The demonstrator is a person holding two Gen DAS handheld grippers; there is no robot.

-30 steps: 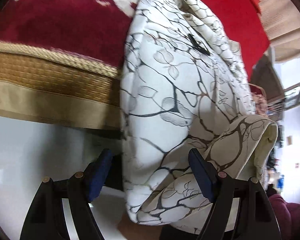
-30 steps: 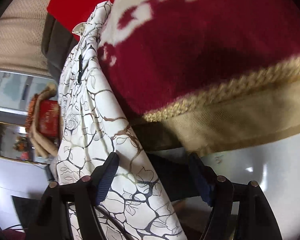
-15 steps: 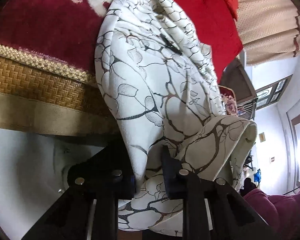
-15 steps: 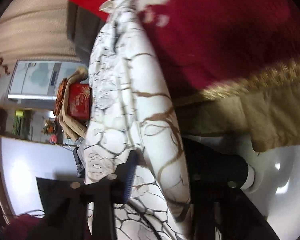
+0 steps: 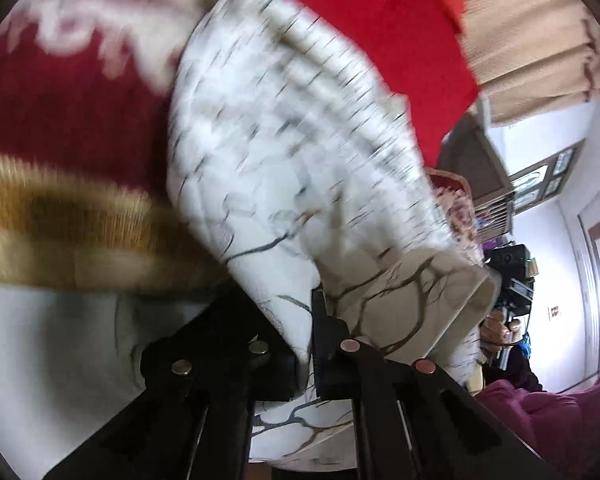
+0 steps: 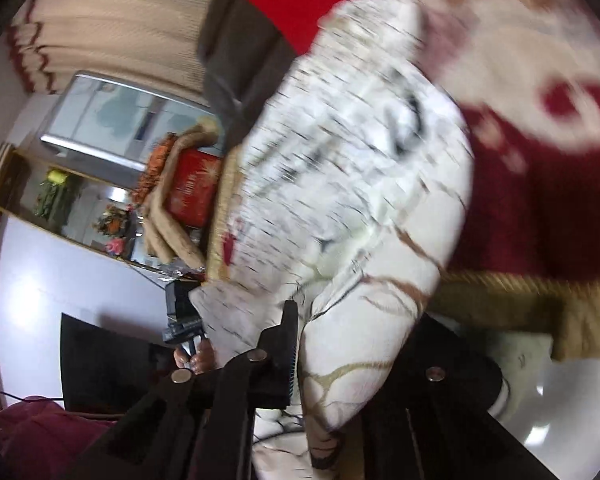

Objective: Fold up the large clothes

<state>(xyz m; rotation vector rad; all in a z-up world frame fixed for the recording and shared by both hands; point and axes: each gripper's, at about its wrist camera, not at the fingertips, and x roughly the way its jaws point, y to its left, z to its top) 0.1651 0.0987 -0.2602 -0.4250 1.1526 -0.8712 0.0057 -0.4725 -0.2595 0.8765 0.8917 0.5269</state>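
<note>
Garment: white cloth (image 5: pixel 284 152) with a dark branch print, draped over the edge of a red and gold blanket (image 5: pixel 60 120); its upper part is smeared by motion blur.
Left gripper (image 5: pixel 310 344): jaws just closed, clenched on a fold of the cloth (the pinched edge is hidden between the pads).
Right gripper (image 6: pixel 300 344): jaws just closed, grasping another fold; its right finger is buried behind the cloth.
Lower hem: cut off by both frames.
Background: curtain (image 5: pixel 520 32), blurred.
</note>
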